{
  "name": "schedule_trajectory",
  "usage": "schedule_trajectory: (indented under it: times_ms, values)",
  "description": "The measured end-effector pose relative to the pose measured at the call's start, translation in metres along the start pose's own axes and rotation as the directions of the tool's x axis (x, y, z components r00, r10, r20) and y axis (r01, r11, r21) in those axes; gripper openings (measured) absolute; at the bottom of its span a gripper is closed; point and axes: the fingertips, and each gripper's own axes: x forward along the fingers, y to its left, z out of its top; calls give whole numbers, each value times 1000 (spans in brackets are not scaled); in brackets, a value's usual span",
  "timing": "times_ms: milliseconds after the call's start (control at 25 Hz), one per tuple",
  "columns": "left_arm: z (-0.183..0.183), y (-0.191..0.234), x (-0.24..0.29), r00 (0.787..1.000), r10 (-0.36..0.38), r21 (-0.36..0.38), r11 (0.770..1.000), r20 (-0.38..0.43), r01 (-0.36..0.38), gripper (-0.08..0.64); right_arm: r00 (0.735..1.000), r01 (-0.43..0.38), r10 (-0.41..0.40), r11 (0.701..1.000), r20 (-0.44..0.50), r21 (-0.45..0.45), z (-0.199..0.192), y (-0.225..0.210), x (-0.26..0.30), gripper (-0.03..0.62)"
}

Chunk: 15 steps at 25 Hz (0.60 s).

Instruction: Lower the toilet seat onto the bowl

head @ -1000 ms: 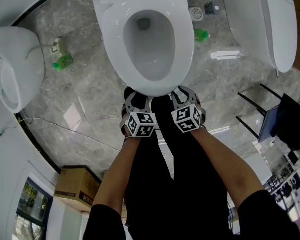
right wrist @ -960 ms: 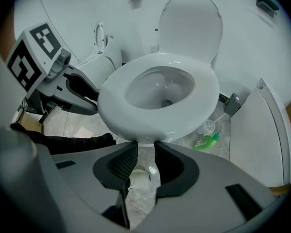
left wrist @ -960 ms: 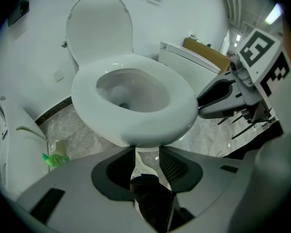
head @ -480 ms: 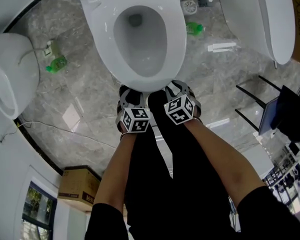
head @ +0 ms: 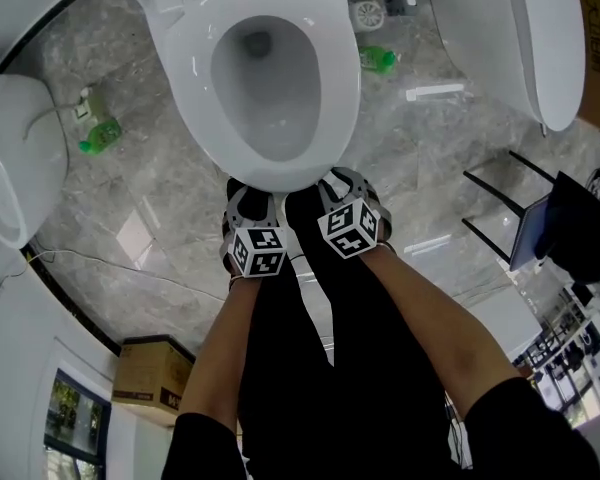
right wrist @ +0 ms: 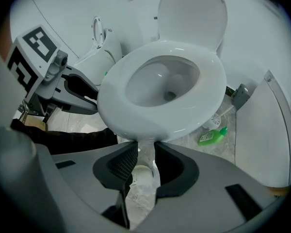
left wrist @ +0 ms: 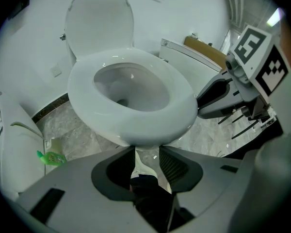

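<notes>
the toilet seat seems to lie already flat on the bowl, lid upright behind. it looks stiff, light, slippery plastic; we would take its front edge. left gripper and right gripper hang just before it, jaws apart, empty.

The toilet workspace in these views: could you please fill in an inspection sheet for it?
Surface: glossy grey marble floor.
Job's things: white toilet seat lying flat on the white bowl; white lid upright.
Clutter: green plastic bottle left of the toilet, second green bottle right, white toilet brush, brown cardboard box.
Grippers: left gripper and right gripper both open, empty, just short of the bowl's front.
Cables: thin white cable on the floor.
Surroundings: further white toilets left and right.
</notes>
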Motion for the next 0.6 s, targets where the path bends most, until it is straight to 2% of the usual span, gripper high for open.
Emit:
schedule_trajectory:
  times_ms: [160,280,360,480,600]
  values:
    - [-4,2,0,1000,2,-106,994,-22,-4,166,999,-32,31,999,12,25,0,3,-2,126]
    - [-2,3,-7,1000,3,-193,981,-11,-5,167,999,-47,46,998,25,29,-3,-3,-11,147]
    - [0,5,-20,1000,1,-255,967,4,0,174,997,-43,40,998,66,51,1,-12,-23,147]
    - [18,9,-53,996,15,-318,948,83,12,176,988,-47,29,992,149,117,16,-27,-55,141]
    - [50,19,-107,978,76,-365,931,195,0,144,976,-85,47,981,212,175,35,-31,-102,123]
